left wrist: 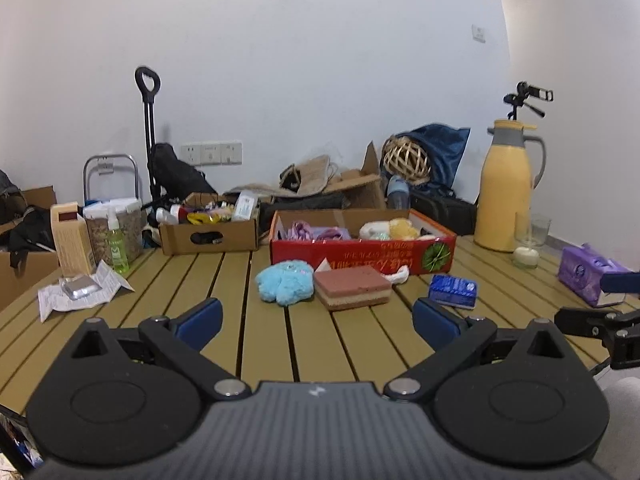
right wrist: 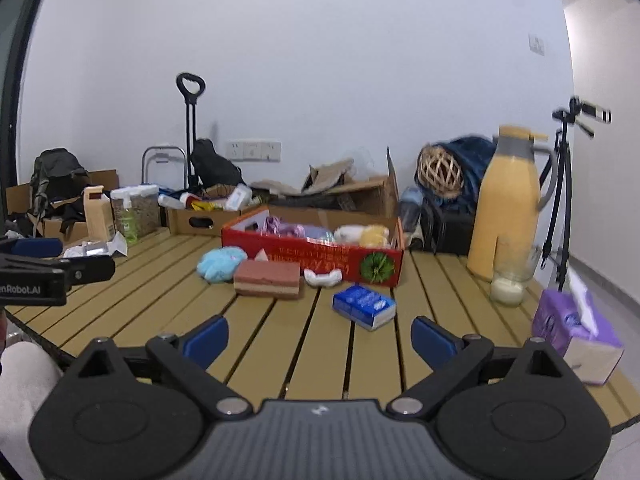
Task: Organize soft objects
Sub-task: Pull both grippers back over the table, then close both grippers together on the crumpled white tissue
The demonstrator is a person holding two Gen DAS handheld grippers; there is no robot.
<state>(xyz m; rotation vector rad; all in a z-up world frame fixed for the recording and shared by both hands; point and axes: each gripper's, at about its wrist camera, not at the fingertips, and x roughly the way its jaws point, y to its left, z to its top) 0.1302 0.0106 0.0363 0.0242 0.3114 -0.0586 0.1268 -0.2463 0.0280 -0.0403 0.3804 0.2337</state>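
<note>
A red cardboard box [left wrist: 360, 254] [right wrist: 320, 258] holds several soft items, purple cloth and white and yellow plush among them. In front of it on the slatted table lie a light blue plush toy [left wrist: 285, 282] [right wrist: 221, 264], a pink and tan layered sponge [left wrist: 352, 287] [right wrist: 267, 279], a small white soft piece [left wrist: 400, 274] [right wrist: 323, 278] and a blue tissue pack [left wrist: 453, 290] [right wrist: 365, 305]. My left gripper [left wrist: 318, 322] is open and empty, short of the plush and sponge. My right gripper [right wrist: 320, 338] is open and empty, near the blue pack.
A purple tissue pack [left wrist: 592, 276] [right wrist: 576, 332] lies at the right edge. A yellow jug [left wrist: 508, 188] [right wrist: 506, 204] and a glass candle [right wrist: 508, 288] stand at back right. A brown box [left wrist: 208, 234], bottles and a crumpled paper [left wrist: 80, 292] sit at the left.
</note>
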